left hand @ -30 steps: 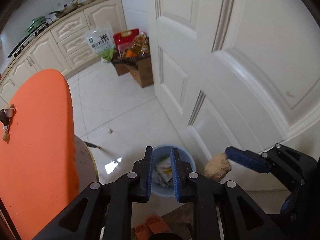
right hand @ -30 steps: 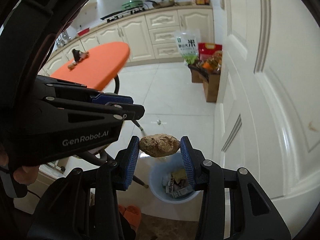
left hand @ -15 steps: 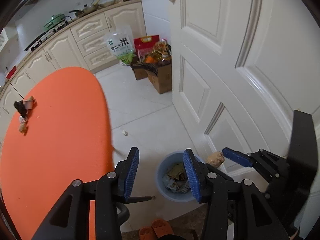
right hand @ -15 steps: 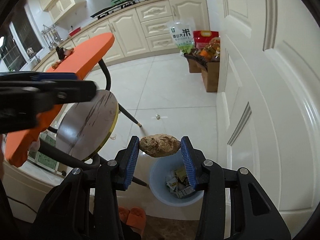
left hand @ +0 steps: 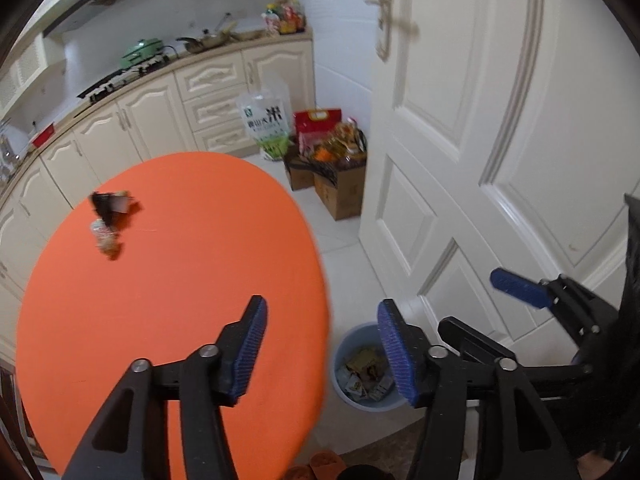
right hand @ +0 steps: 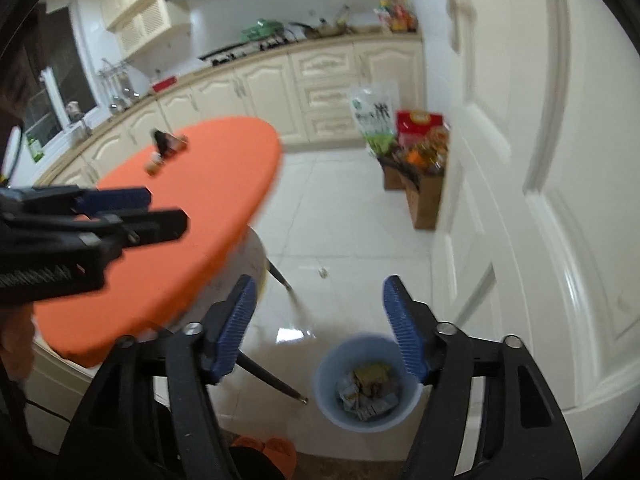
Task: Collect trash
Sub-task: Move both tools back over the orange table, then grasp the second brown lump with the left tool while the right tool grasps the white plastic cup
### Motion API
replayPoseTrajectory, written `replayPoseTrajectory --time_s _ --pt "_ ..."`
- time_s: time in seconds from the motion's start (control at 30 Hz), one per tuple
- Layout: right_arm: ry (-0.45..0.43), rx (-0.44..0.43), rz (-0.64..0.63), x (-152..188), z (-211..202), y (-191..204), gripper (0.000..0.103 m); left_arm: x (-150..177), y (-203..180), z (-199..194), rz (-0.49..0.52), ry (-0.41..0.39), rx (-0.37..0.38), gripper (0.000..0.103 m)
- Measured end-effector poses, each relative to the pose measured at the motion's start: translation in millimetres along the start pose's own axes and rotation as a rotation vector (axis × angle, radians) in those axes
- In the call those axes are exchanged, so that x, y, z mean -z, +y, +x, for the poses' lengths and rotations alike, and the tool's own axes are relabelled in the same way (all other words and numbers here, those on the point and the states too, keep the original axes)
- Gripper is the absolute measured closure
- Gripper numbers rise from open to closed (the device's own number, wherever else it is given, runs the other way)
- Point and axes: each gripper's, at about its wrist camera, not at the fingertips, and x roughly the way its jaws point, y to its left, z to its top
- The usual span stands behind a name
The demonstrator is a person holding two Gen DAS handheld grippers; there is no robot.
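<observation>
Angling downward | left hand-held gripper [left hand: 320, 336] just opened, empty | right hand-held gripper [right hand: 318, 314] likewise

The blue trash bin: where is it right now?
The blue trash bin stands on the white tiled floor at the foot of the white door, low centre in both wrist views, just right of the orange table, with wrappers inside.

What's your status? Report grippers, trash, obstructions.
Left gripper and right gripper open, jaws just widened, empty. Scraps left on orange table. Blue bin unobstructed.
</observation>
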Motion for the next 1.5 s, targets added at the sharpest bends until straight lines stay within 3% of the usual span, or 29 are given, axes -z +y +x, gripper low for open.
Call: replayPoseTrajectory --time_s 0.2,0.4,0.5,0.67,0.87,1.03,1.07,1.17,1.33,1.5 --pt "-0.021 -0.052 -0.124 -42.5 5.0 70.7 0.031 18.8 79.4 -34.5 -0.077 -0.047 -0.048 0.042" --pt "0.000 -0.121 -0.197 -82.6 45.6 130.0 0.031 17.7 165.5 -49.0 -0.165 -0.060 -0.140 0.042" --pt "0.020 -0.133 -0.222 -104.1 75.7 153.2 0.031 9.6 201.9 -43.3 -0.193 -0.056 -0.177 0.041" --pt "0.063 -0.136 -0.244 -131.3 131.5 172.1 0.031 -5.3 246.8 -0.4 -0.239 0.004 -0.171 0.041" --pt "0.125 -0.131 -0.272 -145.3 195.1 176.8 0.031 -40.3 266.0 81.3 -0.286 0.118 -0.129 0.045" --pt "0.151 -0.140 -0.279 -149.7 228.1 170.6 0.031 -58.0 277.4 117.0 -0.291 0.143 -0.125 0.050" --pt "0.155 -0.141 -0.278 -151.0 231.8 168.3 0.031 -58.8 279.2 123.7 -0.284 0.156 -0.129 0.064" --pt "0.162 -0.136 -0.284 -156.7 244.8 166.7 0.031 -61.6 280.9 123.7 -0.264 0.136 -0.115 0.082" --pt "0.167 -0.140 -0.333 -169.6 260.6 179.5 0.031 -59.3 297.9 111.3 -0.263 0.114 -0.110 0.082" --pt "0.176 -0.166 -0.400 -176.4 287.9 210.7 0.031 -50.4 325.8 90.3 -0.286 0.056 -0.184 0.082"
